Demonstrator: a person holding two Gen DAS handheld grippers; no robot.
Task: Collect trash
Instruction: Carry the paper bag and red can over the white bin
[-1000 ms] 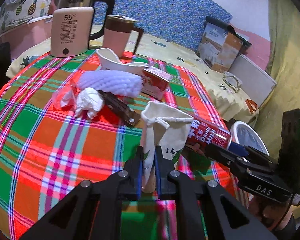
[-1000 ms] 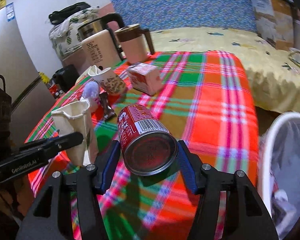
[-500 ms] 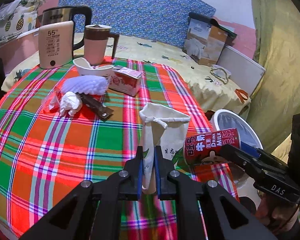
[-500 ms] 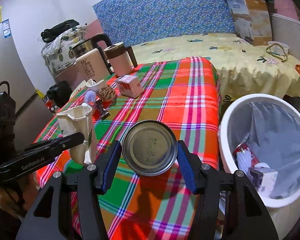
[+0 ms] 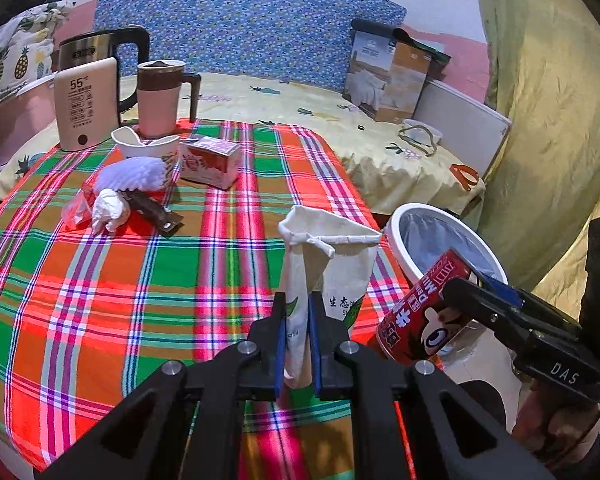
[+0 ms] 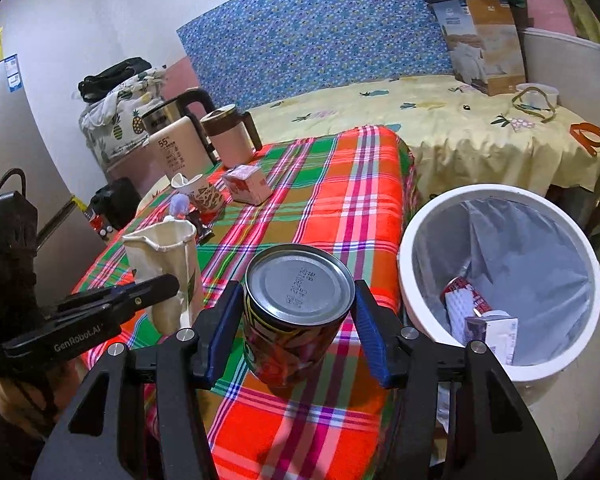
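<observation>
My left gripper (image 5: 296,308) is shut on the lower part of a cream cloth bag (image 5: 332,256), which hangs upright over the plaid tablecloth (image 5: 140,280). My right gripper (image 6: 298,292) is shut on a red drink can (image 6: 300,280), its silver end facing the camera. The can is just left of the white bin (image 6: 420,248) beside the table. In the left wrist view the can (image 5: 416,320) is tilted in front of the bin (image 5: 400,220). A milk carton (image 5: 210,160), paper cup (image 5: 146,146), foam net (image 5: 134,174), crumpled tissue (image 5: 108,208) and dark wrapper (image 5: 152,208) lie at the table's far left.
A kettle (image 5: 86,104) and a pink mug (image 5: 160,96) stand at the table's back edge. Behind lies a bed with a yellow sheet (image 5: 300,108) and a cardboard box (image 5: 388,76). The bin holds small cartons (image 6: 488,332). A grey fridge (image 6: 4,152) stands left.
Both grippers have drawn back toward the table's near right corner, each keeping its hold. The can has tipped from lying sideways to end-on. The bin now shows fully beside it.
</observation>
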